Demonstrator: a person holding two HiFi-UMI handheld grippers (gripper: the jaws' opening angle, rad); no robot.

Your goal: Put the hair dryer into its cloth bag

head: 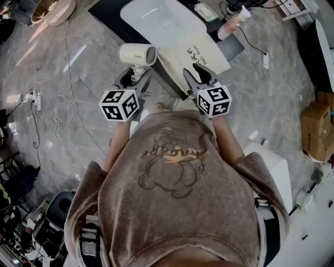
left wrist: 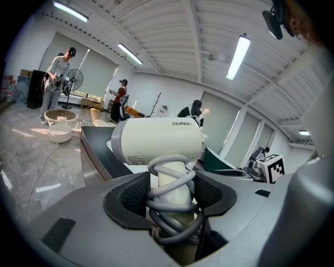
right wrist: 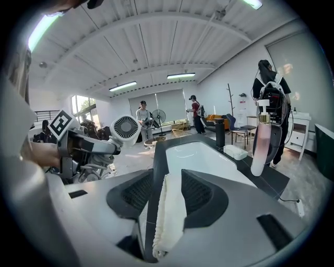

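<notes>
Left gripper (left wrist: 172, 194) grips the cord-wrapped handle of the hair dryer (left wrist: 156, 141); the barrel lies crosswise, grilled end towards the cloth bag (head: 201, 55), just off the counter (head: 107, 15)'s near edge. The bag lies flat on that edge, just right of the dryer. Right gripper (right wrist: 167, 195) stands with jaws apart round the bag's near hem, not pinching it.
</notes>
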